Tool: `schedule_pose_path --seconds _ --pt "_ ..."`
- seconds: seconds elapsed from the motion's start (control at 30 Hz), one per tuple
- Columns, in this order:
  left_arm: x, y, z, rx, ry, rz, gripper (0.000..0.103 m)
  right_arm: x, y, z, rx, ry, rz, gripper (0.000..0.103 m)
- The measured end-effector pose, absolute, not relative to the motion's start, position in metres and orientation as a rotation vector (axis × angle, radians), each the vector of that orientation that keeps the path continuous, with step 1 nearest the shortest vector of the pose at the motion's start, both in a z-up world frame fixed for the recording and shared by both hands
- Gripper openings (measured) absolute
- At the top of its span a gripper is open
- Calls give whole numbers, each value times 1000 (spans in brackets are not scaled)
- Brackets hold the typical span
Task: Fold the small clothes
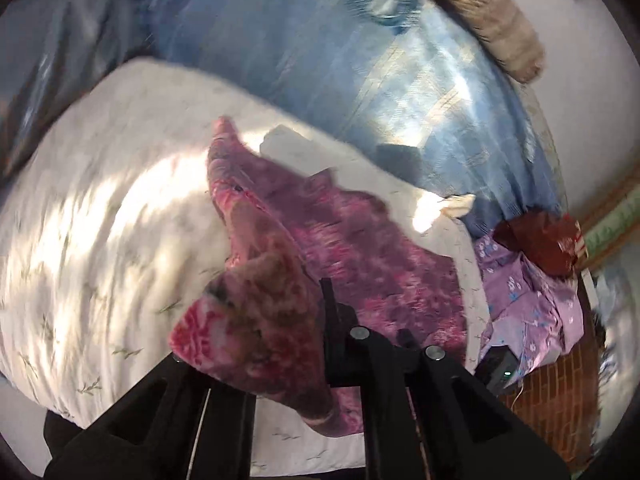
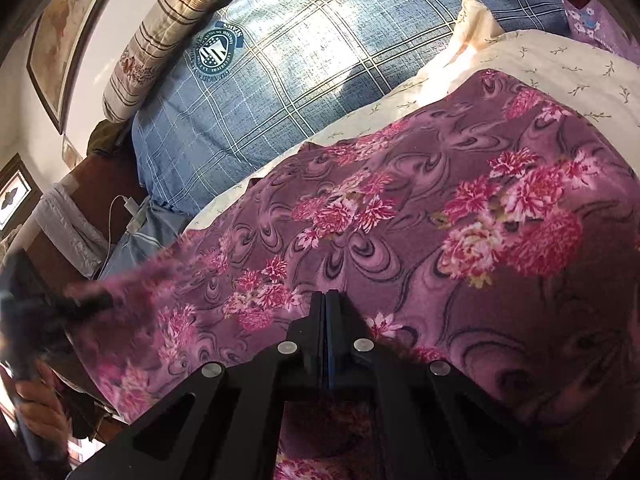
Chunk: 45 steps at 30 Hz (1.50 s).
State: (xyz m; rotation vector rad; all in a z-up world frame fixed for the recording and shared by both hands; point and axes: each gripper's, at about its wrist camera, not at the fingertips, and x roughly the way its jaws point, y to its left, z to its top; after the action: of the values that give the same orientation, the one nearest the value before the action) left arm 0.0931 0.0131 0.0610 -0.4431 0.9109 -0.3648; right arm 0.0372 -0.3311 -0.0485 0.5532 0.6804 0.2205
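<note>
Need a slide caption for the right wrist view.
Right gripper shut on purple floral fleece garment, spread over cream sprigged sheet.

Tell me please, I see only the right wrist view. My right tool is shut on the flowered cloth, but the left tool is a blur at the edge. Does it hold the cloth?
Observer: Yes. In the left wrist view, the left tool grips a bunched corner of the flowered cloth, raised above the white quilt.
Operator: Does the rest of the cloth lie spread out?
Observer: Mostly, on the quilt. Its narrow end reaches toward the blue bedding.
Operator: Is anything beside the quilt on that side?
Observer: A black device with a small green light sits at the edge of a lilac garment.
</note>
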Motion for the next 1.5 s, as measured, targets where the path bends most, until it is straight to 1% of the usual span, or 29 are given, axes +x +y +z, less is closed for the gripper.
schedule_pose_path --seconds 0.13,0.27,0.4,0.43,0.53,0.57,0.67,0.7,0.73,0.77,0.8,0.83,0.9,0.97,1.0,1.03,1.1,1.13,1.17,1.23,1.27,1.33,1.4,1.5 --pt "86 -47 101 -328 859 -488 7 37 -333 -51 585 671 252 0" --pt "82 -118 112 -208 876 -610 7 35 -345 -53 669 701 316 0" --pt "83 -168 100 -170 957 -698 7 19 -376 -60 848 746 334 0" --pt "83 -178 95 -163 979 -711 7 10 -385 -60 870 747 323 4" --pt "86 -204 71 -147 1077 -763 7 -22 -418 -63 905 685 281 2" --pt "88 -210 60 -149 1120 -767 7 -28 -427 -70 935 686 283 0" --pt "93 -218 35 -154 1236 -748 7 -37 -439 -84 1036 666 325 0" --pt "93 -216 30 -169 1272 -744 9 -37 -439 -84 1032 668 326 0" --pt "93 -214 27 -190 1324 -767 19 -37 -438 -83 1023 670 323 0" --pt "92 -210 27 -195 1360 -794 24 -37 -437 -83 1017 671 323 0" --pt "89 -203 28 -196 1387 -819 33 -37 -438 -83 1019 669 324 0" --pt "84 -198 33 -184 1395 -838 38 -37 -439 -83 1026 666 328 0" --pt "72 -188 52 -90 1355 -856 40 -36 -440 -85 1040 664 338 0" --pt "71 -176 71 -18 1296 -840 40 -40 -444 -87 1054 664 343 0" --pt "74 -171 81 11 1261 -823 44 -40 -445 -86 1066 663 344 0" --pt "83 -167 91 42 1223 -790 54 -38 -445 -85 1087 657 349 3" --pt "104 -158 105 90 1161 -719 65 -40 -448 -83 1132 636 340 6" --pt "119 -160 110 107 1150 -698 68 -43 -450 -81 1140 628 332 11" --pt "138 -163 113 127 1157 -679 68 -47 -452 -80 1143 621 326 15" --pt "170 -173 112 138 1182 -665 68 -60 -455 -75 1147 590 303 32" --pt "183 -179 109 141 1192 -662 68 -68 -458 -72 1154 566 284 36" --pt "205 -200 101 164 1213 -672 68 -82 -465 -67 1179 509 260 48" --pt "225 -222 88 168 1246 -683 68 -90 -470 -61 1186 460 267 54" --pt "240 -242 64 167 1320 -679 68 -88 -466 -51 1138 462 289 64"
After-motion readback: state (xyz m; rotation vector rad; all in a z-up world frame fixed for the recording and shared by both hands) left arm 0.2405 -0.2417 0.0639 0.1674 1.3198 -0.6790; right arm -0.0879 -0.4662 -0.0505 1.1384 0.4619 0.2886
